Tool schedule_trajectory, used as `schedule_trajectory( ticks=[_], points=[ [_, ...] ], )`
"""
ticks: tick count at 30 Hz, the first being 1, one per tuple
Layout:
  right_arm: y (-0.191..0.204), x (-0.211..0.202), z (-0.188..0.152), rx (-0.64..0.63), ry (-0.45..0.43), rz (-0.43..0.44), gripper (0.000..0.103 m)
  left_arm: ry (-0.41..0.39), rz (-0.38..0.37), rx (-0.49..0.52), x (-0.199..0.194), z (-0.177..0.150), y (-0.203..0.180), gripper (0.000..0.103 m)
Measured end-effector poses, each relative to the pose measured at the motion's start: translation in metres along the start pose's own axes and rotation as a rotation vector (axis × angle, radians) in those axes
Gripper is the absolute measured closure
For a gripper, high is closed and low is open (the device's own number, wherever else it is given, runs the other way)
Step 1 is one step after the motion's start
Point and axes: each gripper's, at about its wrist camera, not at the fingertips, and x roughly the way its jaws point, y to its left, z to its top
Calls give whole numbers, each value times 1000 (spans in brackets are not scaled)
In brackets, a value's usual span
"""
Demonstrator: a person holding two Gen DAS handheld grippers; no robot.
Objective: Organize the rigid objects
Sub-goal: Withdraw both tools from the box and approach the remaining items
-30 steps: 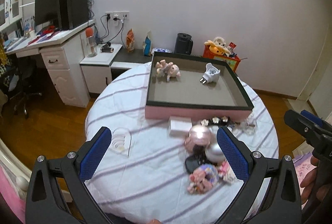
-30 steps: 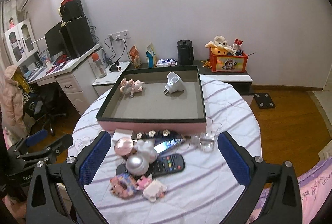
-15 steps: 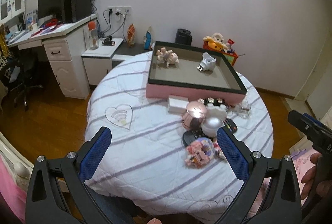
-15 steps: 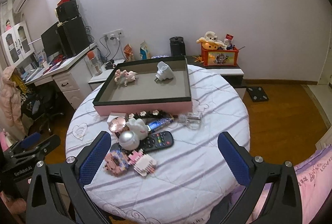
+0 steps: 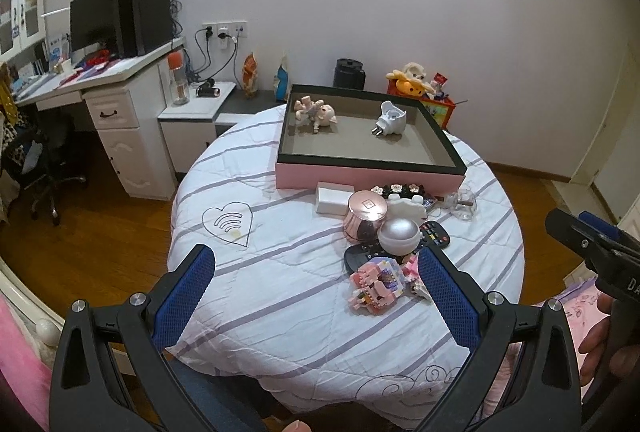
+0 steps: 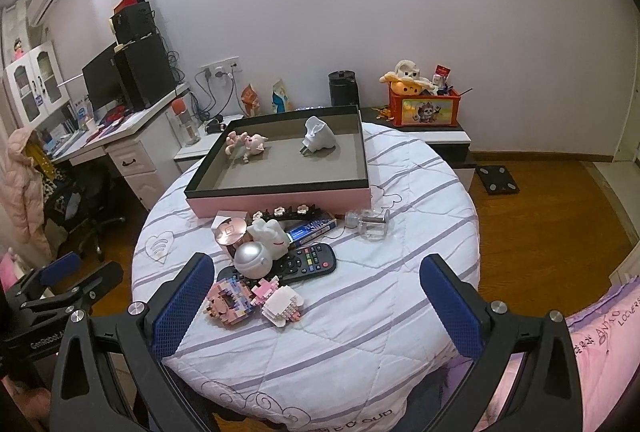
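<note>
Pink-walled, the tray [image 6: 280, 198] sat at twelve o'clock on the round table [image 6: 400, 296], holding a pig figurine [image 6: 246, 144] and white plug adapter [image 6: 318, 136]. Heaped at its near wall lay a remote [image 6: 308, 260], silver ball [image 6: 252, 259] and pink block toys [image 6: 230, 302]. Both the left gripper [image 5: 312, 300] and right gripper [image 6: 316, 304] hung spread and empty. "GenRobot" was legible on the left gripper's body.

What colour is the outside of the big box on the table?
Pink, with a black rim, on the shallow open box. The right wrist view shows it best.
</note>
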Motion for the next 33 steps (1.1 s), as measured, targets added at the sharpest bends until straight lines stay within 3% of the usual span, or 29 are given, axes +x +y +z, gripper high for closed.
schedule_trajectory(
  ticks=[16,33],
  points=[
    [-2,5,-2,-3,20,-16,0,30,3,9,12,-5,1,0],
    [-26,53,-7,19,111,-70,0,105,2,37,85,4,-10,0]
  ],
)
